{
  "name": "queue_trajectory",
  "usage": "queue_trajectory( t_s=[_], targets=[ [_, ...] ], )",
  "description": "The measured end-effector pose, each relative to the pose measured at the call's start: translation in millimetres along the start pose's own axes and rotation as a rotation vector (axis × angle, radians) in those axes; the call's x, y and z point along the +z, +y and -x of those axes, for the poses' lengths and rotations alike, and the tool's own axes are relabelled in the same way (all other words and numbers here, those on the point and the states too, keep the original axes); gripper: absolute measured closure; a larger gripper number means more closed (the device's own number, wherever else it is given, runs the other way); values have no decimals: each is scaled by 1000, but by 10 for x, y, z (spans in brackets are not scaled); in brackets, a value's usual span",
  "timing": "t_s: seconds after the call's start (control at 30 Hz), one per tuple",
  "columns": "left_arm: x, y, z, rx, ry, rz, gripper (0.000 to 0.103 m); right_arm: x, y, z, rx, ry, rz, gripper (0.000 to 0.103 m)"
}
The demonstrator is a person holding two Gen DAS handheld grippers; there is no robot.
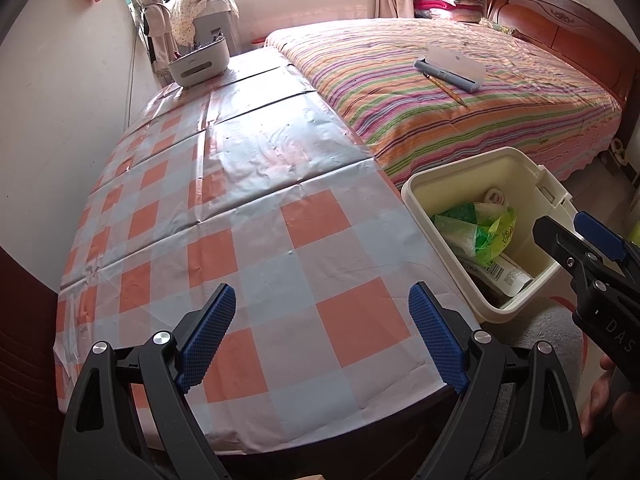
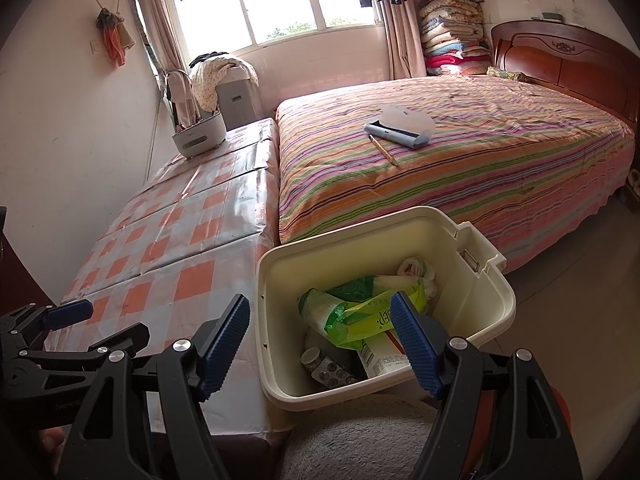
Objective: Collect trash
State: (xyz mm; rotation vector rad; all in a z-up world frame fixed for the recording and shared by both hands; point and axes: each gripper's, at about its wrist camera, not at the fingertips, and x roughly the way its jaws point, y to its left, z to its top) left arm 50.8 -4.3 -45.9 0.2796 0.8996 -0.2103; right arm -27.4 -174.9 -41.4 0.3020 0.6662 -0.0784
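Observation:
A cream plastic bin [image 1: 416, 194] [image 2: 496, 304] stands on the floor beside the table. Inside lie a green plastic bag [image 1: 476, 228] [image 2: 360, 312], a white tube [image 1: 508, 274] [image 2: 384, 356], a blister pack [image 2: 332, 372] and a rolled tissue [image 2: 416, 270]. My left gripper [image 1: 322, 336] is open and empty over the checked tablecloth [image 1: 288, 240]. My right gripper [image 2: 322, 344] is open and empty just above the bin's near rim; it also shows in the left wrist view [image 1: 576, 236].
A white caddy [image 1: 200, 64] [image 2: 200, 136] stands at the table's far end. A striped bed [image 1: 460, 120] [image 2: 460, 168] holds a blue-grey lint brush [image 1: 448, 72] [image 2: 400, 134] and a pencil [image 1: 446, 90] [image 2: 384, 150]. A grey rug [image 2: 352, 440] lies below the bin.

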Motion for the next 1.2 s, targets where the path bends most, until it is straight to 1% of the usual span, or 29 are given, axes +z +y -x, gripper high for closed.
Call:
queue_trajectory(
  t_s=[0.13, 0.2, 0.5, 0.7, 0.83, 1.2],
  targets=[
    [7, -34, 15, -9, -4, -12, 16, -3, -7, -1, -3, -1, 0, 32],
    [15, -48, 18, -17, -5, -16, 13, -5, -15, 4, -5, -2, -2, 32],
    [18, -108, 18, -40, -3, -28, 13, -15, -45, -10, -13, 4, -6, 32],
    [21, -108, 77, -67, -46, -23, 13, -22, -47, -15, -13, 4, -4, 32],
    [16, -124, 101, -55, -72, -36, 13, -24, -43, -35, -15, 8, -3, 32],
    [20, 21, 24, -29, -52, 3, 13, 8, 27, -92, -8, 19, 9, 32]
  ],
)
